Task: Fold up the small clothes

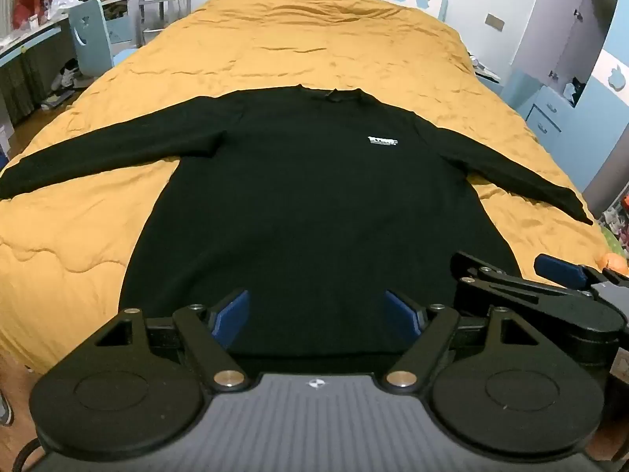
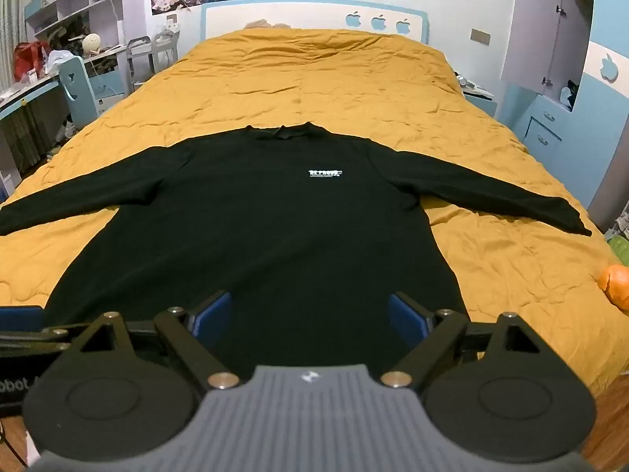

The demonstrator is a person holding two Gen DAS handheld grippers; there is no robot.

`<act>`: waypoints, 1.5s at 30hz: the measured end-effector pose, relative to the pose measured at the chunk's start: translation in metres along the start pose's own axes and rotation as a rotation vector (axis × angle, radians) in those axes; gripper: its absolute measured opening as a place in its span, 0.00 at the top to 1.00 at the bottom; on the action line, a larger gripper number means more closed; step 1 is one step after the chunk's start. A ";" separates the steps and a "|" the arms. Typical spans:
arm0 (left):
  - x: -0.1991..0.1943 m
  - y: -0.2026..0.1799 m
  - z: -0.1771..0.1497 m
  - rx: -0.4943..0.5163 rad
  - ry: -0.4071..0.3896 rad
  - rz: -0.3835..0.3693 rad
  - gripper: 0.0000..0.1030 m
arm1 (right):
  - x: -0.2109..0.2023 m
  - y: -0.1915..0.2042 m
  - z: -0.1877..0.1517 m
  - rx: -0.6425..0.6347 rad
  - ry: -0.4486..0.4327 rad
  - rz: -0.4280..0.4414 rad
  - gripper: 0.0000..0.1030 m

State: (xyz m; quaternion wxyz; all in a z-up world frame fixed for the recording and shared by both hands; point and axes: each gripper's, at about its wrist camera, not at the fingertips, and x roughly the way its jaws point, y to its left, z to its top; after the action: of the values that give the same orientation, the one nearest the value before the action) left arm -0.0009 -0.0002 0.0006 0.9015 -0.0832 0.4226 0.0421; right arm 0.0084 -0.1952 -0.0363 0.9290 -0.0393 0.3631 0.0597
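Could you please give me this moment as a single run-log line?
stage: pre-fold | black shirt: flat, sleeves spread, on bed | left hand-held gripper: open, empty | right hand-held gripper: open, empty

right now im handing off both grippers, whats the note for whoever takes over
Left gripper: open, holding nothing, above the hem.
Right gripper: open, holding nothing, beside the left one, over the hem too.
Black long-sleeve shirt: laid flat, front up, on the yellow bedspread, collar at the far end, both sleeves spread out sideways.
An orange fruit sits on the bed by the right sleeve side.
Done: shirt spread out.
Left: every fold, no sleeve or hem turned in yet.
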 end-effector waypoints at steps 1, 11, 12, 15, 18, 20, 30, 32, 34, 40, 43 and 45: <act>0.000 0.000 0.000 -0.002 -0.002 0.004 0.12 | 0.000 0.000 0.000 0.000 0.000 -0.001 0.20; 0.003 0.006 0.002 -0.026 0.025 -0.014 0.12 | 0.001 0.007 -0.001 0.000 0.010 -0.006 0.20; 0.003 0.005 0.002 -0.025 0.024 -0.013 0.12 | 0.001 0.009 -0.002 0.000 0.010 -0.006 0.20; 0.003 0.005 0.002 -0.022 0.023 -0.012 0.12 | 0.003 0.004 0.004 -0.004 0.006 0.008 0.20; 0.004 0.006 0.001 -0.018 0.019 -0.011 0.12 | -0.002 0.003 -0.001 -0.007 0.002 0.012 0.20; 0.004 0.005 0.001 -0.017 0.021 -0.005 0.12 | -0.003 0.003 -0.001 -0.011 -0.001 0.008 0.20; 0.006 0.004 0.000 -0.020 0.028 0.000 0.12 | -0.004 0.004 -0.001 -0.011 -0.003 0.008 0.20; 0.006 0.004 -0.001 -0.021 0.026 -0.001 0.12 | -0.004 0.004 -0.001 -0.010 -0.003 0.009 0.20; 0.006 0.005 -0.001 -0.019 0.027 0.000 0.12 | -0.004 0.005 -0.001 -0.009 -0.003 0.008 0.20; 0.006 0.005 -0.001 -0.018 0.029 0.002 0.12 | -0.004 0.004 -0.002 -0.010 -0.002 0.008 0.20; 0.006 0.005 -0.001 -0.019 0.029 0.003 0.12 | -0.004 0.004 -0.002 -0.010 -0.003 0.008 0.20; 0.006 0.004 -0.001 -0.017 0.029 0.003 0.12 | -0.004 0.004 -0.002 -0.011 -0.002 0.009 0.20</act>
State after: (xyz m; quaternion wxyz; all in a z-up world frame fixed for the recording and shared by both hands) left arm 0.0014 0.0040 -0.0051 0.8945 -0.0908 0.4353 0.0459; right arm 0.0040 -0.1921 -0.0349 0.9288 -0.0425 0.3621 0.0659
